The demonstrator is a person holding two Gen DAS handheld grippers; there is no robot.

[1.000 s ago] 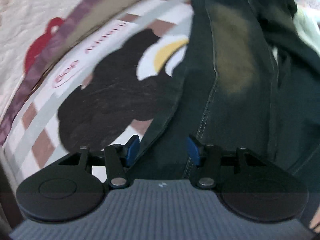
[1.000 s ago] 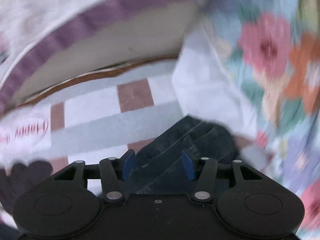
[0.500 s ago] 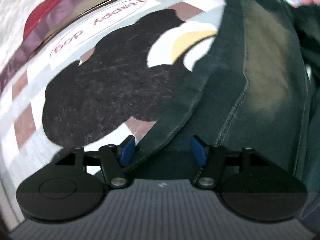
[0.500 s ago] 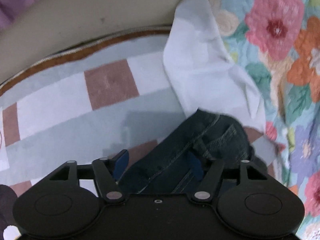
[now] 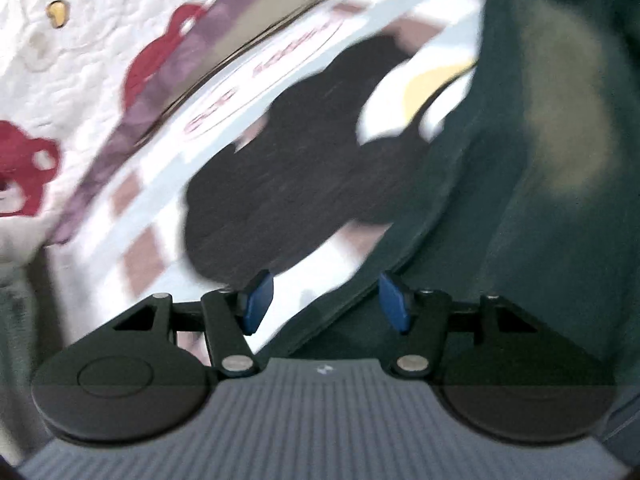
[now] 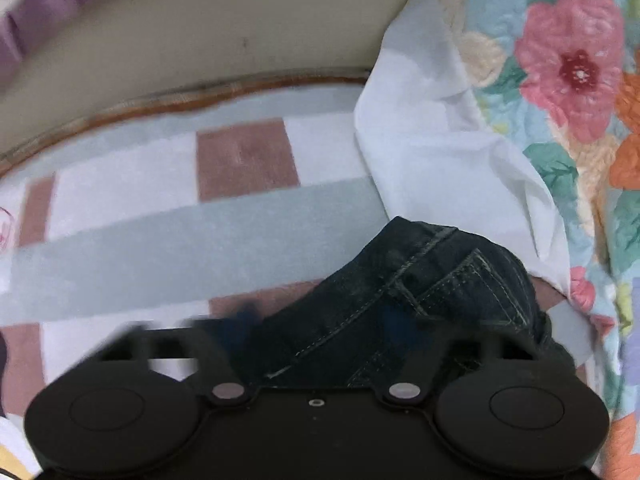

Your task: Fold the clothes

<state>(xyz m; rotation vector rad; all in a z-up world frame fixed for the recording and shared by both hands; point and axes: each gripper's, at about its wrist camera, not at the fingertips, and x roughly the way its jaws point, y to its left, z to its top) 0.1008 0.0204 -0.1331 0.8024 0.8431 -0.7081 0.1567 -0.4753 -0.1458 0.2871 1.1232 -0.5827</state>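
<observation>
A checked blanket (image 6: 168,220) of white, pale grey-green and dusty-pink squares covers the near surface, printed with a large black cartoon figure (image 5: 288,184) and a red-lettered oval, blurred past reading. Along its far edge runs a beige band (image 6: 224,28), and beyond it a purple-trimmed white quilt (image 5: 52,80) with red shapes. To the right lie a floral quilt (image 6: 576,80) and a white cloth (image 6: 432,148). The light is soft and even.

dark blue denim jeans (image 6: 420,300) look coarse, with pale stitching; the checked pink-and-grey blanket (image 6: 200,232) is soft, matt cloth; the floral quilt (image 6: 572,80) is puckered.
</observation>
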